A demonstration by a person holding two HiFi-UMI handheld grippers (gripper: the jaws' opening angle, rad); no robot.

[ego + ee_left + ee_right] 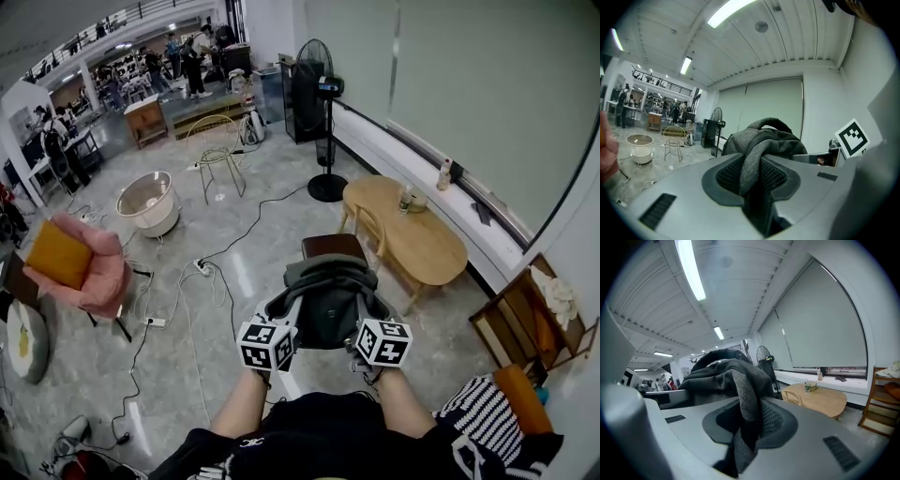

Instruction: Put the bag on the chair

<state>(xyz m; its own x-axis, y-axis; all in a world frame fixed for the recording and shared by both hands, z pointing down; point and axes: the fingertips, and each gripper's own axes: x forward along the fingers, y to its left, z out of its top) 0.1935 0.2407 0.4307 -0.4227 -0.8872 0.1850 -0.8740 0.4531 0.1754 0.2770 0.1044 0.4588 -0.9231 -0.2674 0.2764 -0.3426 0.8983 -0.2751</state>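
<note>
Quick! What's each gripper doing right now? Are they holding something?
Left gripper: closed on a fold of the grey bag.
Right gripper: closed on another fold of the same bag.

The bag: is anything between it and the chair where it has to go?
Nothing visible does. The bag, pinched by the left gripper and the right gripper, hangs just on the person's side of the chair. The part of the seat that shows is bare.
</note>
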